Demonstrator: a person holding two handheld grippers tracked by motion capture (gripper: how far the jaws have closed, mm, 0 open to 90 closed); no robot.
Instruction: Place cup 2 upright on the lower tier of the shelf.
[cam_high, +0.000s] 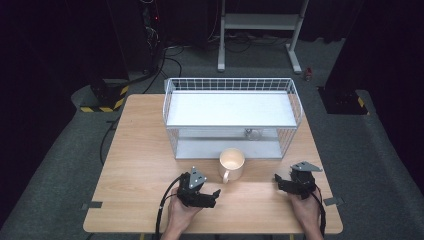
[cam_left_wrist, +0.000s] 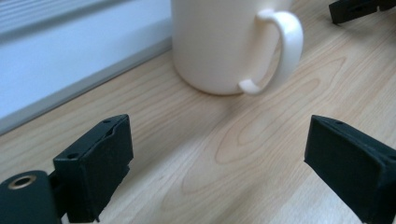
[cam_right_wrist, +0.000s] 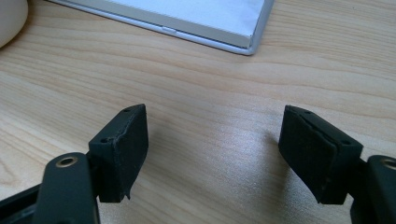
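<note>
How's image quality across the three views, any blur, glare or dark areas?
High view: table evenly lit, surroundings nearly black, mug soft and low in detail. Left gripper view: mug fairly sharp, near jaws slightly soft, mild sheen on its handle. Right gripper view: wood grain crisp, a pale glare patch between the jaws, rack base bright, near washed out.

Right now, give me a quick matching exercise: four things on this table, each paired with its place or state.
Things:
1. mug
2. wire rack
3. left tool
4. right tool

Places or states:
A. open, right of the mug, over bare wood
B. white, two shelves, at the table's far side
C. open, pointing at the mug handle
D. cream, upright, in front of the rack

Pairs: 1-D, 2-B, 3-C, 4-A
</note>
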